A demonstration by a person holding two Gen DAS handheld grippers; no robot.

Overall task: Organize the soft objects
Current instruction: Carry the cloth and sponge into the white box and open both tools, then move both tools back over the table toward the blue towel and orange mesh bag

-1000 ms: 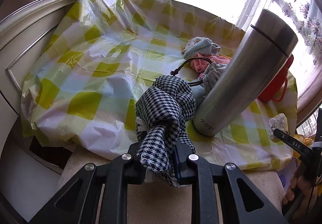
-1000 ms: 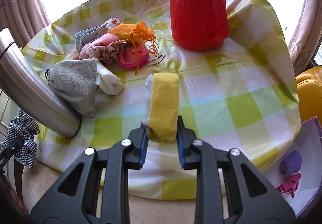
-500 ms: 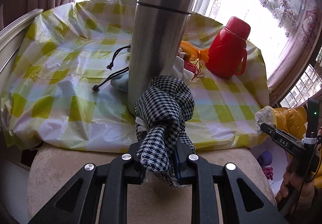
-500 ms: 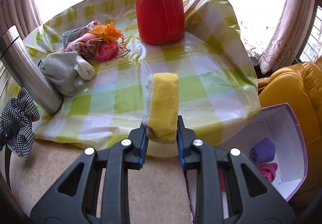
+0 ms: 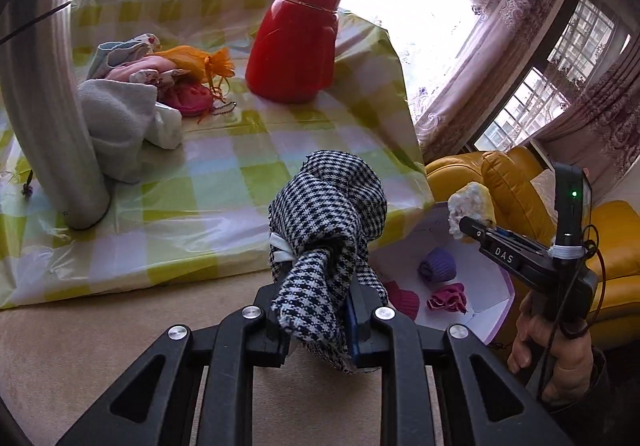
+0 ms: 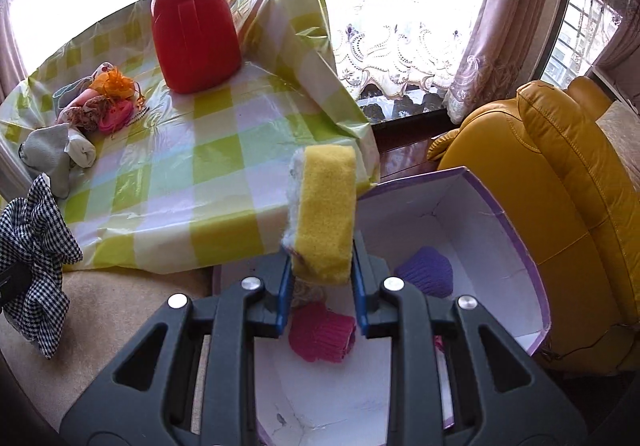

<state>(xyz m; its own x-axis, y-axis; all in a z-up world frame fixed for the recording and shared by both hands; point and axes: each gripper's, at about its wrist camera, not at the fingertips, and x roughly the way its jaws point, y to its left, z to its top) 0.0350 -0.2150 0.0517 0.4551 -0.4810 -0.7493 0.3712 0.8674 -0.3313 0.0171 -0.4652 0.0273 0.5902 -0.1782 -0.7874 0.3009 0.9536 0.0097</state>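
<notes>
My left gripper (image 5: 318,320) is shut on a black-and-white houndstooth cloth (image 5: 326,230), held over the beige seat just off the table's front edge. My right gripper (image 6: 320,288) is shut on a yellow sponge (image 6: 326,213) with a white fleecy side, hanging above the open white box with purple rim (image 6: 496,205). In the box lie a purple knit piece (image 6: 426,272) and pink knit pieces (image 6: 322,334). In the left wrist view the right gripper (image 5: 476,226) with the sponge (image 5: 470,201) hangs over the box (image 5: 480,286). A pile of soft items (image 5: 152,85) lies on the table.
A steel flask (image 5: 48,113) and a red thermos jug (image 5: 294,41) stand on the yellow-checked tablecloth (image 5: 224,173). A yellow leather armchair (image 6: 560,181) sits behind the box. A hand (image 5: 560,358) holds the right gripper's handle. Curtained windows lie beyond.
Both grippers swung right, away from the table, with their loads still gripped. The box and the armchair have come into view, and the sponge now hangs above the box.
</notes>
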